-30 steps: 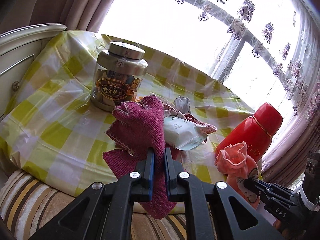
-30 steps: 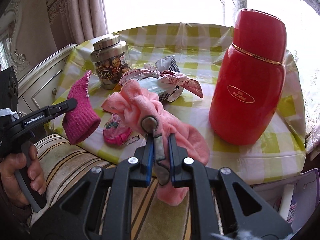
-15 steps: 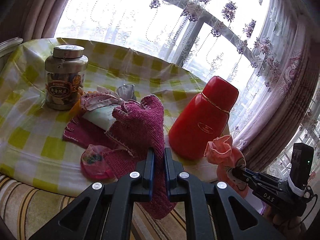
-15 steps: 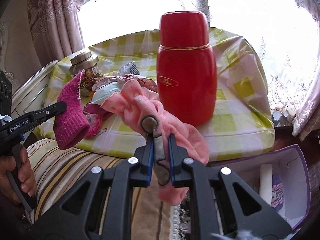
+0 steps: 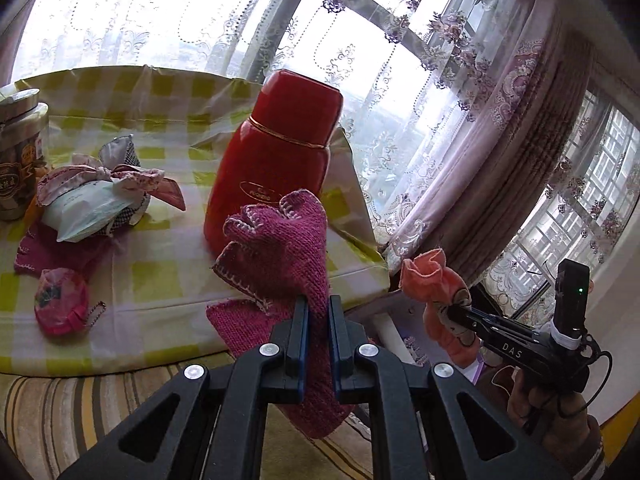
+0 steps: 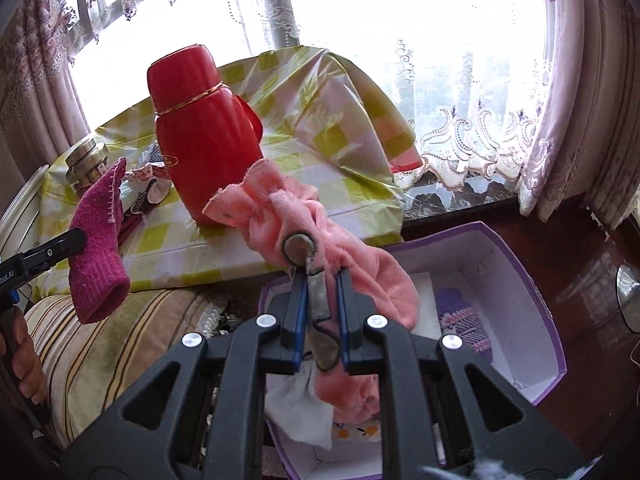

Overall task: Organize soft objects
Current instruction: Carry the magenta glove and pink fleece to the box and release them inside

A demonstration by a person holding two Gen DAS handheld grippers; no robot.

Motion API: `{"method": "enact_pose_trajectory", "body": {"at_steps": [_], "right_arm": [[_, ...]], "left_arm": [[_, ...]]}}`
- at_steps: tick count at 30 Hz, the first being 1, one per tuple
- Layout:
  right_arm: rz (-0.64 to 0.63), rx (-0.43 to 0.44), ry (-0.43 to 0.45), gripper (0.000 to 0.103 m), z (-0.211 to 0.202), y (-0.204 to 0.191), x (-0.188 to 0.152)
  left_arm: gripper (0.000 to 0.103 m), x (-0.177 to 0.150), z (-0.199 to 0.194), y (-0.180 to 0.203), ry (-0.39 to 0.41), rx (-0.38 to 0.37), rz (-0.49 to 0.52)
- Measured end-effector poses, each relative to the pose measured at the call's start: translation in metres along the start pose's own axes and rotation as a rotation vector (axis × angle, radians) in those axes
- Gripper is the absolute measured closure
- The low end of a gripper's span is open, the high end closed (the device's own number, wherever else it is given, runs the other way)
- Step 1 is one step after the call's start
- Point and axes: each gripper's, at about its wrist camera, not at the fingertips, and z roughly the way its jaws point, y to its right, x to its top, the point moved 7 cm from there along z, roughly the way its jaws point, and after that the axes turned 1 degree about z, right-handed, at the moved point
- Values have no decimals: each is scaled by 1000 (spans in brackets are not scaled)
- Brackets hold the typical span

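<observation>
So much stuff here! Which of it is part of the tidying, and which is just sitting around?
Part of the job:
magenta glove, held in left tongs
pink sock, held in right tongs
purple box, soft items already in it

Just lying about:
red flask
jar
wipes packet
keychain pouch

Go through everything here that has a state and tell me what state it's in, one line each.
Left gripper: shut on the magenta glove, held in the air.
Right gripper: shut on the pink cloth, held above the box.
Thermos: upright, cap on.
Jar: upright, lid on.
Box: open, fabric items inside.
Wipes pack: lying flat on the table.
</observation>
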Motion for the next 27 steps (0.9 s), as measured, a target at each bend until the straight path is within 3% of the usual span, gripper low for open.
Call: {"method": "enact_pose_trajectory", "body": {"at_steps": [10, 13, 16, 18, 20, 23, 27], "right_arm": [[115, -121, -33, 86, -14, 75, -20], [140, -147, -30, 80, -19, 90, -21], [151, -166, -13, 58, -26, 99, -18], [149, -170, -5, 36, -27, 100, -17], [145, -172, 5, 35, -29, 98, -14], [140, -162, 5, 35, -28, 95, -13], [62, -152, 35, 32, -31, 72, -6]], "left_arm": [[94, 4, 35, 75, -51, -111, 118], [91, 7, 47, 91, -68, -143, 143], [76, 8, 58, 99, -100, -152, 154], [51, 8, 59, 98, -104, -149, 157], [44, 9, 55, 95, -91, -136, 169], [44, 14, 48, 89, -68, -88, 195], [41, 19, 36, 81, -20, 67, 273]]}}
